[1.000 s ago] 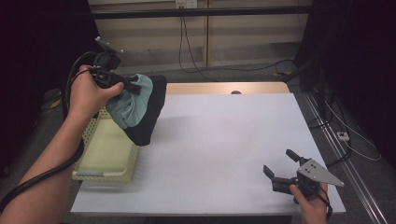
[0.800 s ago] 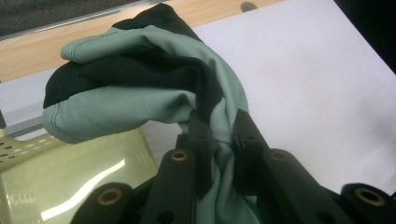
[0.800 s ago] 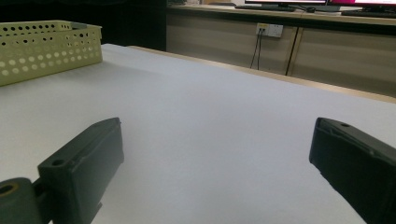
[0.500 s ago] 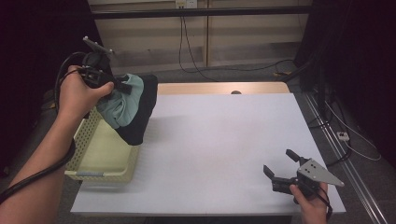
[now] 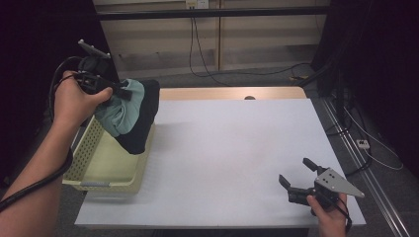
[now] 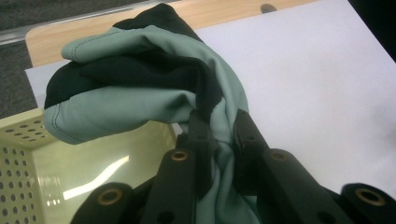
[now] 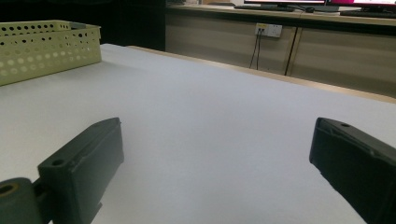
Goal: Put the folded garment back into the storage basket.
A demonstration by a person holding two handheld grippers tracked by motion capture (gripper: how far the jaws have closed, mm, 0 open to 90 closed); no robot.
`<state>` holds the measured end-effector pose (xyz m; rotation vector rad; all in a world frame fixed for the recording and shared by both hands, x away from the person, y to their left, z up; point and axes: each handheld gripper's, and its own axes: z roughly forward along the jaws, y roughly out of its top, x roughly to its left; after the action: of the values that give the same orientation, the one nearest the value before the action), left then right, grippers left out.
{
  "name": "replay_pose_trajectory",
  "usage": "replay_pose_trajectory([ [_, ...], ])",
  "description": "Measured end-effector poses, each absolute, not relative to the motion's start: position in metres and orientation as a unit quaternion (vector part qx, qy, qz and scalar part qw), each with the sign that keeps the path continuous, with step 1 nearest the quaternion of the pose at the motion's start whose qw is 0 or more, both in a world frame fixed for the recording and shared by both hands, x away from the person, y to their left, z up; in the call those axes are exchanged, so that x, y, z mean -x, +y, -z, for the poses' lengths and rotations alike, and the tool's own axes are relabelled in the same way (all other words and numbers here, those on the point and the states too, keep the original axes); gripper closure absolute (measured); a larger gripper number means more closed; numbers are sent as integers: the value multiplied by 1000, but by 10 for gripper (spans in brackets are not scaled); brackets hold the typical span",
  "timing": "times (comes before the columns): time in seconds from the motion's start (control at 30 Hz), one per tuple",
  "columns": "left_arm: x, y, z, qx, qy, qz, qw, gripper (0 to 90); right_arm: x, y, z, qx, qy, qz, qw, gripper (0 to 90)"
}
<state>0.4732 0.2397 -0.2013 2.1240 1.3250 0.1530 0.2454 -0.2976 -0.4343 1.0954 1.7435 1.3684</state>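
A bundled garment point(image 5: 129, 114) of pale green and black cloth hangs over the far right corner of a yellow-green perforated basket point(image 5: 94, 163) at the table's left edge. My left gripper point(image 5: 122, 93) is shut on the garment point(image 6: 140, 88), with the cloth pinched between its jaws, and holds it lifted above the basket point(image 6: 23, 154). My right gripper point(image 5: 298, 174) rests low near the table's front right corner, open, with nothing between its fingers point(image 7: 84, 168).
The white table top point(image 5: 232, 143) stretches wide between the two grippers. A wooden strip point(image 5: 227, 93) runs along its far edge. Cables lie on the floor to the right. The basket point(image 7: 46, 46) shows far off in the right gripper view.
My left gripper has carried the garment left and back, from over the basket's right side toward its far corner. The right gripper has stayed still.
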Motion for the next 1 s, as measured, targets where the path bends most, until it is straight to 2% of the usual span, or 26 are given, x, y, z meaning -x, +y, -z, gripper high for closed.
replay_pose_trajectory([
  [1.0, -468, 270, 214, -793, 526, -57, 302, 807, -245, -297, 435, -418, 667, -522, 329, 30],
])
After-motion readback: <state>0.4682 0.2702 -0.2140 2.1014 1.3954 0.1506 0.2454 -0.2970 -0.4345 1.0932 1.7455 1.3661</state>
